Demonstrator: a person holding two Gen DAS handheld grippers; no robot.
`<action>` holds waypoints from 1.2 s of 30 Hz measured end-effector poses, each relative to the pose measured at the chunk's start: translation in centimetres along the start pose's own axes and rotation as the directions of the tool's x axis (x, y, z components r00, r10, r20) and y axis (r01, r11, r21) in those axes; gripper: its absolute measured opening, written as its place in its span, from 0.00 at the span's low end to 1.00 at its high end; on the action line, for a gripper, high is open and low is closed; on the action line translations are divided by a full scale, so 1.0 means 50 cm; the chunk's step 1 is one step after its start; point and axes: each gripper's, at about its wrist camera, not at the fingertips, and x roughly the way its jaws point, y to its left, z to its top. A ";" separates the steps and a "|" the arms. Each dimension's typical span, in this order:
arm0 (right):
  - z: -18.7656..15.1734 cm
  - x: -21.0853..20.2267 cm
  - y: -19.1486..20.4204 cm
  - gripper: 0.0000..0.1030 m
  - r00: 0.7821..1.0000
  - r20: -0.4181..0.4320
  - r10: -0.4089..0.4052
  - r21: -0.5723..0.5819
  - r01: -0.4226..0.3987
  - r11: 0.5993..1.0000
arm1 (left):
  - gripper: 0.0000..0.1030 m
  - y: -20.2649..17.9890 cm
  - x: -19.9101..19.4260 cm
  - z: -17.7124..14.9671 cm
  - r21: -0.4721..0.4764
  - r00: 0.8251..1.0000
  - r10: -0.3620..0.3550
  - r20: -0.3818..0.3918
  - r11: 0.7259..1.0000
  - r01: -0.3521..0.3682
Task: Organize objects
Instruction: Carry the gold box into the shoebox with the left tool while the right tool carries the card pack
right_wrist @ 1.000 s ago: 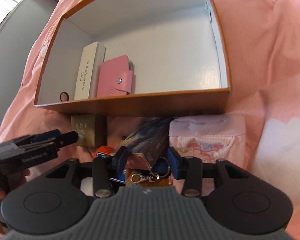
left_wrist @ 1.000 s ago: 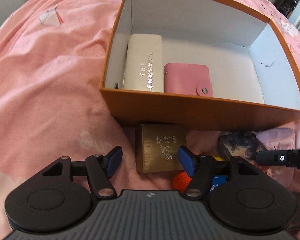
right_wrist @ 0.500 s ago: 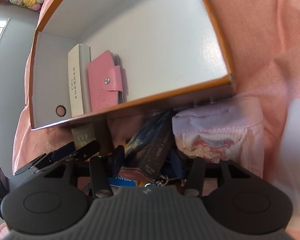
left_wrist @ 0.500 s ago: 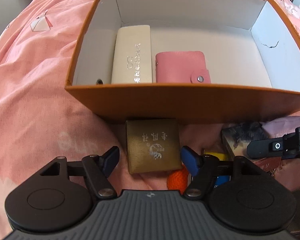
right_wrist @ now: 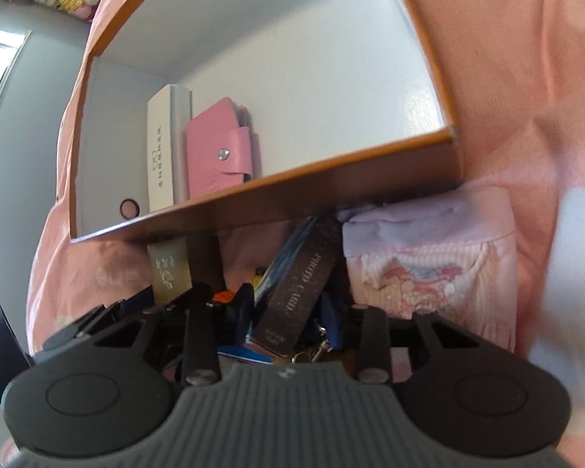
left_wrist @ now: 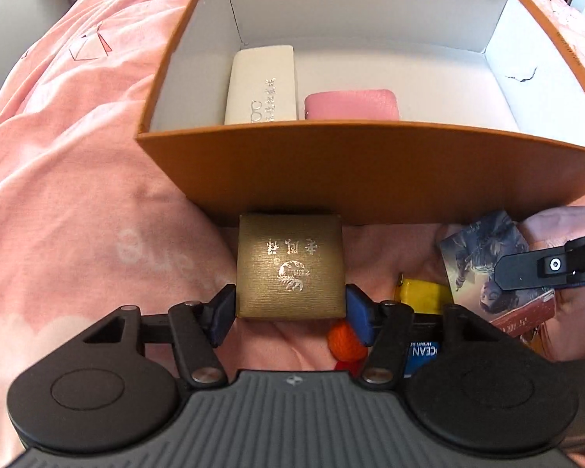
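The left gripper has advanced, jaws closing onto the gold box. Only the right wrist view shows the right gripper pinching the photo card box; its lower end is hidden.

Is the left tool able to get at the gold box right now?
Probably yes. The gold box sits between the left tool pads, which have just been closing and flank its sides. Nothing lies over it; only the orange box wall stands behind.

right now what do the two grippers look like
Both match: the left gripper and right gripper have black linkage arms with silver pivot pins, two round black discs, a ribbed grey body with a small emblem, and dark blue finger pads.
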 end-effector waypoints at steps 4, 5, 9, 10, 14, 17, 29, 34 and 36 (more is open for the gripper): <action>0.003 0.007 0.028 0.38 0.999 -0.015 -0.038 -0.086 0.037 0.996 | 0.65 0.016 -0.031 -0.006 0.006 0.999 -0.022 0.029 1.000 0.021; 0.007 0.014 0.028 0.38 0.999 -0.025 -0.041 -0.087 0.038 0.995 | 0.65 0.021 -0.040 -0.007 0.001 0.999 -0.035 0.035 0.999 0.035; 0.015 0.011 0.019 0.37 0.999 -0.031 -0.041 -0.083 0.038 0.996 | 0.65 0.032 -0.076 -0.009 0.013 0.996 -0.066 0.052 0.998 0.065; 0.012 0.003 0.022 0.36 0.999 -0.025 -0.038 -0.092 0.036 0.995 | 0.65 0.034 -0.084 -0.009 0.023 0.996 -0.064 0.056 0.998 0.063; -0.001 -0.032 0.048 0.25 1.000 0.011 -0.028 -0.153 0.029 0.988 | 0.65 0.032 -0.112 0.003 0.049 0.994 -0.081 0.077 0.996 0.077; -0.011 -0.064 0.072 0.23 0.999 0.047 -0.024 -0.203 0.033 0.979 | 0.65 0.031 -0.136 0.021 0.058 0.989 -0.114 0.092 0.992 0.109; 0.005 -0.216 0.127 0.23 0.980 0.176 0.097 -0.271 -0.046 0.962 | 0.65 0.032 -0.260 0.079 0.098 0.953 -0.266 0.142 0.962 0.254; 0.058 -0.241 0.133 0.23 0.954 0.286 0.086 -0.256 -0.010 0.966 | 0.65 0.034 -0.247 0.142 0.099 0.950 -0.260 0.171 0.964 0.246; 0.088 -0.224 0.126 0.23 0.951 0.306 0.049 -0.236 0.025 0.971 | 0.65 0.036 -0.231 0.166 0.094 0.956 -0.238 0.171 0.970 0.225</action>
